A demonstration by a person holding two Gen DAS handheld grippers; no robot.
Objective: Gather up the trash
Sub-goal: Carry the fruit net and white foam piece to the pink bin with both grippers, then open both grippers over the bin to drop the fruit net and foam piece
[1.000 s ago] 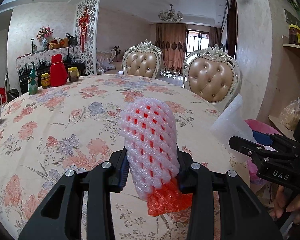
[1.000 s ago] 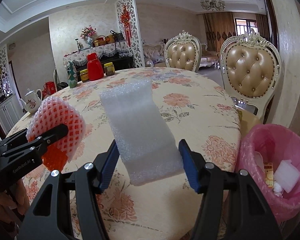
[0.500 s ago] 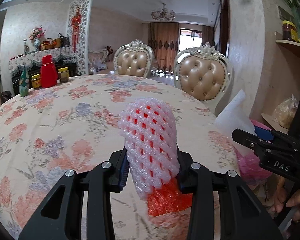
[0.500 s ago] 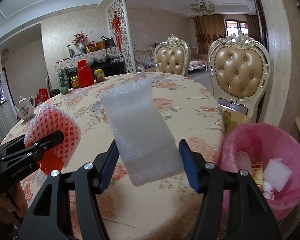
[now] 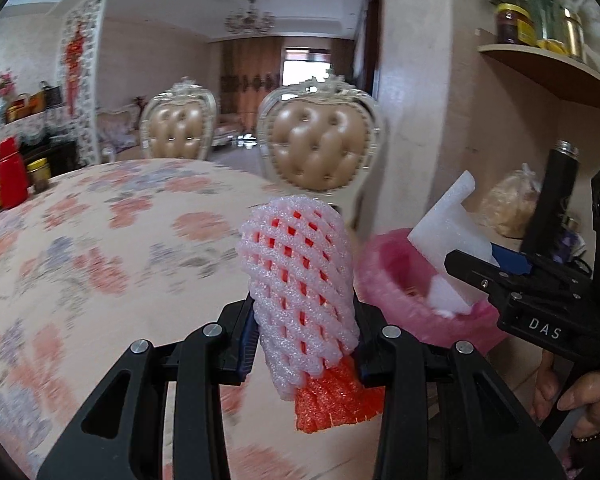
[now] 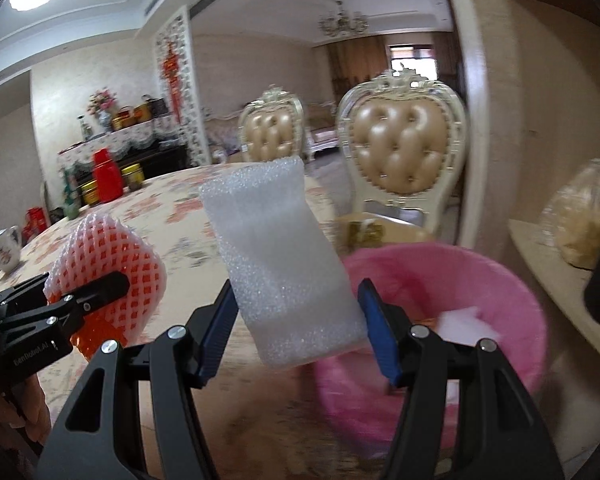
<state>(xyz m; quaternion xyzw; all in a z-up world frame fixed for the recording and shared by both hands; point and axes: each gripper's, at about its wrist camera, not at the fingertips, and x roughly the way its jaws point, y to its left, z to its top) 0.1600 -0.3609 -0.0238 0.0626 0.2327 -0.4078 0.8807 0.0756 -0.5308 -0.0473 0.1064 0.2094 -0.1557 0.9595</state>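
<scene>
While both grippers hang near the pink-lined trash bin [image 6: 480, 280], each is clenched on a piece of packing waste. Left gripper [image 5: 304, 344] grasps a white foam fruit net [image 5: 300, 280] with an orange net [image 5: 332, 400] tucked inside it, poking out at the bottom; this bundle sits over the floral tablecloth [image 5: 100, 260], just beside the bin's rim on its table side. Right gripper [image 6: 296, 328] pinches a white foam sheet [image 6: 276, 260] between its blue pads [image 6: 380, 336], sheet standing upright and slightly tilted, at the bin's near rim, between bin and table. Bin already holds white scraps [image 6: 464, 320]. Tufted chair [image 6: 400, 152] stands behind the bin; a wall shelf with a bagged item [image 6: 584, 220] is on the bin's far side from the table. Background blurred.
</scene>
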